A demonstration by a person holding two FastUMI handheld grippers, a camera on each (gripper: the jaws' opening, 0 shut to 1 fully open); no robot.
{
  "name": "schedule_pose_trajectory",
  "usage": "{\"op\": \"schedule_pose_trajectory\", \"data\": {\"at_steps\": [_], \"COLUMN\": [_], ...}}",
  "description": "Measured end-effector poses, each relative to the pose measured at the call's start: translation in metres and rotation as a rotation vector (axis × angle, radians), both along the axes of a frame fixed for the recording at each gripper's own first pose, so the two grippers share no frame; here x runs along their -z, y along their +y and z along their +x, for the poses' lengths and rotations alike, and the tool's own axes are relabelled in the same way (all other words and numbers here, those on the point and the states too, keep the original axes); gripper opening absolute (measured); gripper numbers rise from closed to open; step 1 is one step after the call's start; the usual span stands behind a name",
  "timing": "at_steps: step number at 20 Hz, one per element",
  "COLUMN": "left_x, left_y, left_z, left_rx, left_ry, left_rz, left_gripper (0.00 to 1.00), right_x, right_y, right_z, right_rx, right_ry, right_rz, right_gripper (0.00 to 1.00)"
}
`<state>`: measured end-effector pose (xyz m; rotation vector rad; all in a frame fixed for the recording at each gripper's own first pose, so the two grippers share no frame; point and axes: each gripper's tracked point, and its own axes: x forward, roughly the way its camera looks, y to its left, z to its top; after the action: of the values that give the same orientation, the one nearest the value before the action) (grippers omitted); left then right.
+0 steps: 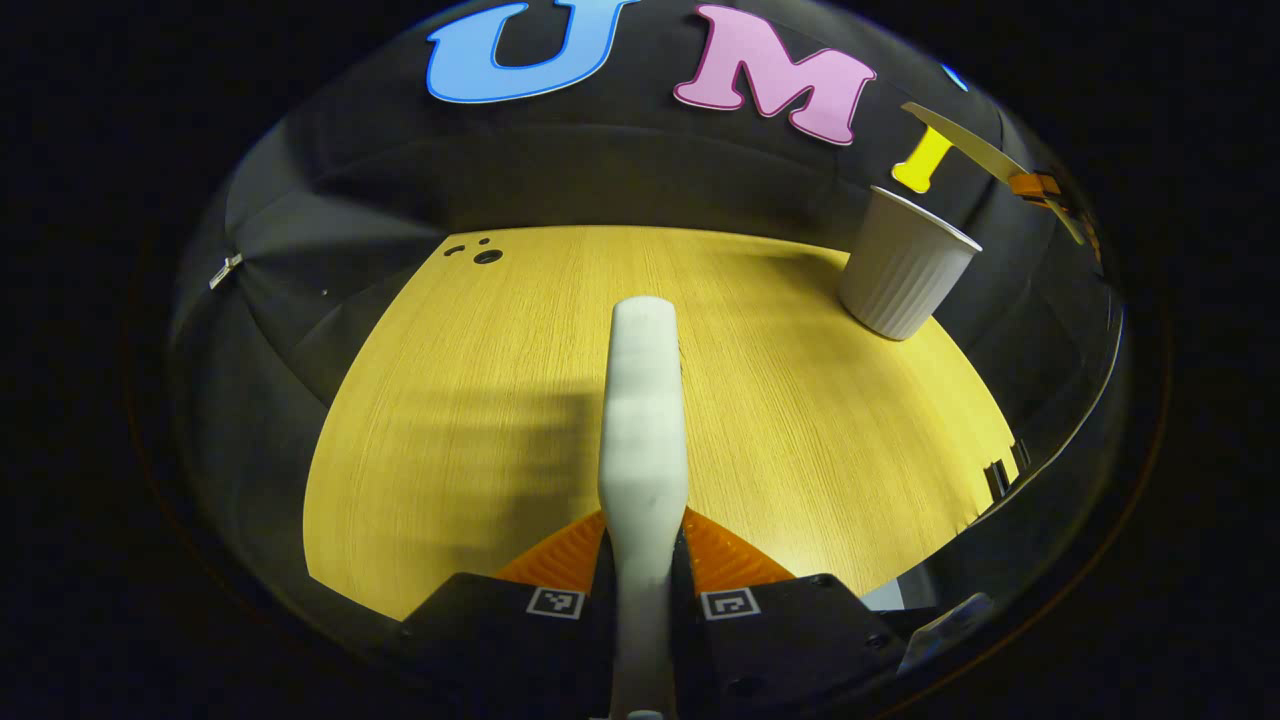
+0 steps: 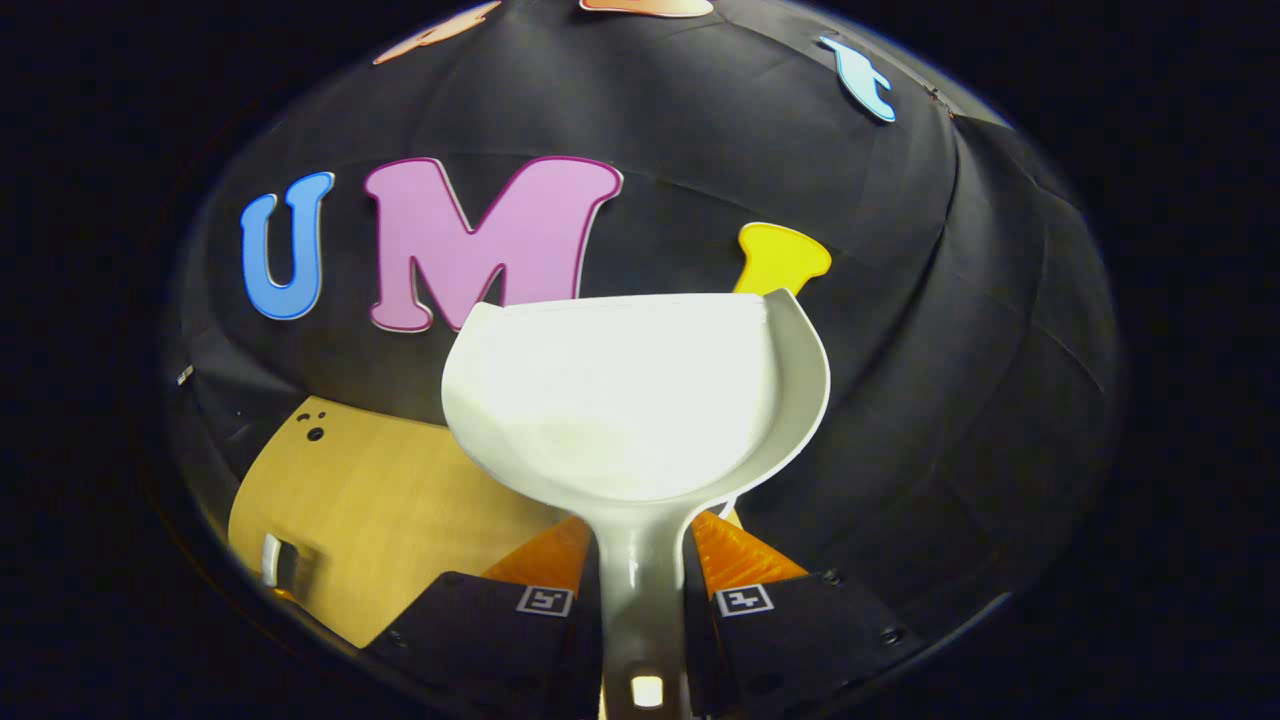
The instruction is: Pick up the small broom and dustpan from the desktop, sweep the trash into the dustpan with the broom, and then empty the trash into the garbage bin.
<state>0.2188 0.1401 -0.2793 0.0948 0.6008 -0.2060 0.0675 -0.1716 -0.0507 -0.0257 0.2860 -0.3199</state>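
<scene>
My left gripper (image 1: 643,560) is pinching the small broom (image 1: 645,400): both fingers press on its pale handle, which points away over the desktop (image 1: 450,400). My right gripper (image 2: 640,570) is clamped the same way on the stem of the dustpan (image 2: 630,400), whose scoop is raised well off the desktop and tilted up toward the far wall. The scoop interior looks bare; I see no trash in it, though glare makes this uncertain. The garbage bin (image 1: 905,265), a ribbed white cup-shaped container, stands at the far right of the desktop. In the left gripper view a thin pale edge (image 1: 960,135) shows above and beyond the bin; I take it for the dustpan but cannot confirm this.

I judge the emptying step is in hand or just finished. The next move calls for confirming the scoop is clear, then lowering both tools.
</scene>
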Motion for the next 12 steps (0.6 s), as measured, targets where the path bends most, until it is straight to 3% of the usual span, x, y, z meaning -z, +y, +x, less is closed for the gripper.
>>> {"op": "schedule_pose_trajectory", "data": {"at_steps": [4,8,10,12], "left_x": [0.007,0.012,0.015,0.013], "left_y": [-0.003,-0.01,-0.013,-0.014], "left_z": [-0.004,0.0,0.004,0.012], "left_rx": [0.021,0.042,0.039,0.028], "left_ry": [-0.002,-0.008,-0.004,-0.013], "left_rz": [-0.004,0.005,0.008,0.003], "left_gripper": [0.27,0.27,0.27,0.27], "right_x": [-0.002,0.001,0.008,0.015], "right_y": [0.008,0.009,0.012,0.014], "right_z": [0.001,0.013,0.012,0.011], "right_rx": [-0.089,-0.2,-0.243,-0.287], "right_ry": [0.01,-0.027,-0.012,0.026], "right_rz": [0.037,0.046,0.049,0.069], "right_gripper": [0.4,0.37,0.4,0.37]}}
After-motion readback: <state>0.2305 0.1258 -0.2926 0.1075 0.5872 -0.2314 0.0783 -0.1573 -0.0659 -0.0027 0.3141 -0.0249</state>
